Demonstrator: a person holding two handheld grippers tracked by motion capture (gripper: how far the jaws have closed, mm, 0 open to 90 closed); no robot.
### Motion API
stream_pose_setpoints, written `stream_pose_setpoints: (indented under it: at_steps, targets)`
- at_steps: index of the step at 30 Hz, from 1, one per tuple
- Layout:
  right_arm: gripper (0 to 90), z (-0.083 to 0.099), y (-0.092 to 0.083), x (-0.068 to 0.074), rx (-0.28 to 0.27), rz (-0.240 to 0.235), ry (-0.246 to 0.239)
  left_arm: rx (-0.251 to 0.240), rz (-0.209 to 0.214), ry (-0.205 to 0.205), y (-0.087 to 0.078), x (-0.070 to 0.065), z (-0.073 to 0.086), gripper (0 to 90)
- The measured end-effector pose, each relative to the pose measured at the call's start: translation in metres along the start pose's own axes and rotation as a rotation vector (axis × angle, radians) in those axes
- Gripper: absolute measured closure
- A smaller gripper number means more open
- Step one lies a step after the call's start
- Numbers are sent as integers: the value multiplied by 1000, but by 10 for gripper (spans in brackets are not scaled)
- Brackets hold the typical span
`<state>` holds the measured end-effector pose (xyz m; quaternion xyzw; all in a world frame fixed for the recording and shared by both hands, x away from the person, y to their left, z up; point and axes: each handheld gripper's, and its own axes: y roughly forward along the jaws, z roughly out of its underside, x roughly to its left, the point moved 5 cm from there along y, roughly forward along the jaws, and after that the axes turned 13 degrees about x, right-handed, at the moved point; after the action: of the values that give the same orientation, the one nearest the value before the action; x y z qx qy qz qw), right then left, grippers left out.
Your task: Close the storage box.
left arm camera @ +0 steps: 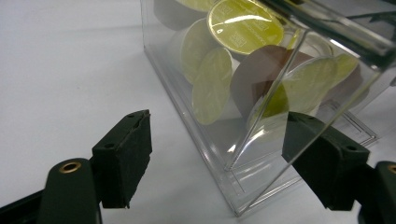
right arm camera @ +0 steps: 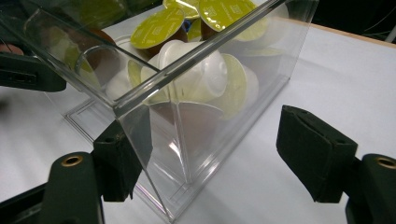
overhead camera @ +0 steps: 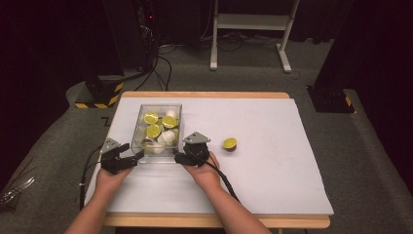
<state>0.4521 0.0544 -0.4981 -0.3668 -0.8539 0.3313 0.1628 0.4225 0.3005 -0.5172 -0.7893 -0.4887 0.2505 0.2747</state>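
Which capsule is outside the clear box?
The green-lidded capsule lying alone on the white table, to the right of the right gripper. All the others sit inside the clear box.

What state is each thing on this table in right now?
Box: clear, lidless, upright on the table, holding capsules.
Capsules: piled loosely in the box, some foil up, some on their sides.
Loose capsule: alone on the table, right of the box.
Left gripper: open, jaws astride the box's near left corner.
Right gripper: open, jaws astride the box's near right corner.
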Motion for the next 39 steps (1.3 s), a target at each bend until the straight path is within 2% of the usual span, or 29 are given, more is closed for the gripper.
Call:
stream_pose_setpoints:
  at_steps: [13, 16, 20, 26, 31, 37, 39]
  targets:
    - [282, 0, 0, 1, 9, -7, 0, 1, 3, -11, 0, -2, 0, 250]
    - [281, 2, 0, 1, 27, -6, -19, -2, 13, -15, -1, -3, 0, 260]
    - [273, 2, -3, 3, 32, -12, -23, 4, 15, 0, -3, -6, 1, 252]
    - [264, 3, -11, 7, 24, -10, -34, 14, -4, 32, -8, -11, 3, 230]
    - [267, 5, -18, 8, 16, -12, -38, 4, -8, 23, -13, -11, 6, 235]
    - [267, 12, -33, 6, 2, -12, -40, 25, -13, 20, -18, -11, 19, 237]
    - [268, 17, -41, 1, -3, -6, -36, 35, -15, 20, -21, -12, 24, 238]
